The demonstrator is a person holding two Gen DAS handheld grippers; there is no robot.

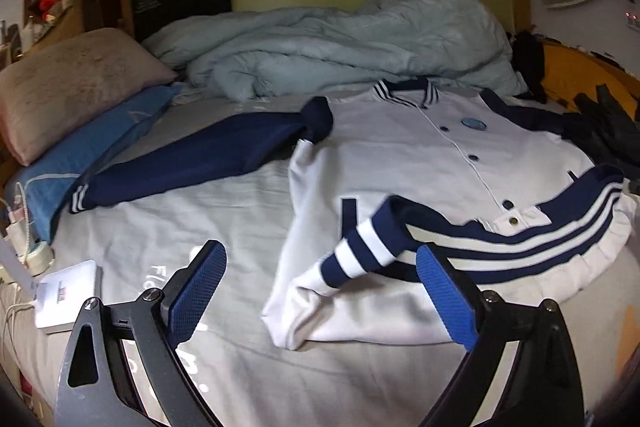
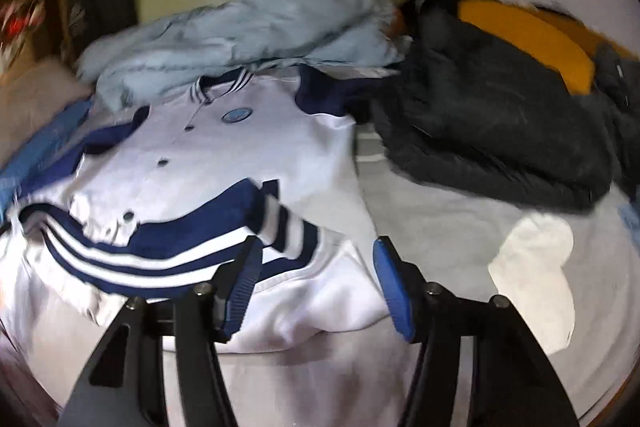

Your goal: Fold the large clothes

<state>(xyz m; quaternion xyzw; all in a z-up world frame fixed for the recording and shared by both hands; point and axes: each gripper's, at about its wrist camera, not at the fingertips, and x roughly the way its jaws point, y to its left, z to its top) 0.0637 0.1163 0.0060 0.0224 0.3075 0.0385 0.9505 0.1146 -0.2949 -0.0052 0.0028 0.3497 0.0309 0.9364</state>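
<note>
On grey bedsheet, smooth white jacket

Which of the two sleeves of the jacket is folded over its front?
The sleeve with its striped cuff near the hem, beside the left gripper. The other sleeve lies stretched out flat on the bed sheet.

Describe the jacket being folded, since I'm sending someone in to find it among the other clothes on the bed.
On the grey bed sheet, in front of the crumpled pale blue duvet, lies the jacket, face up. It is white-bodied with navy sleeves, navy buttons, a round blue chest badge and a navy-and-white striped collar and hem, unlike the plain dark garment heaped beside it.
</note>
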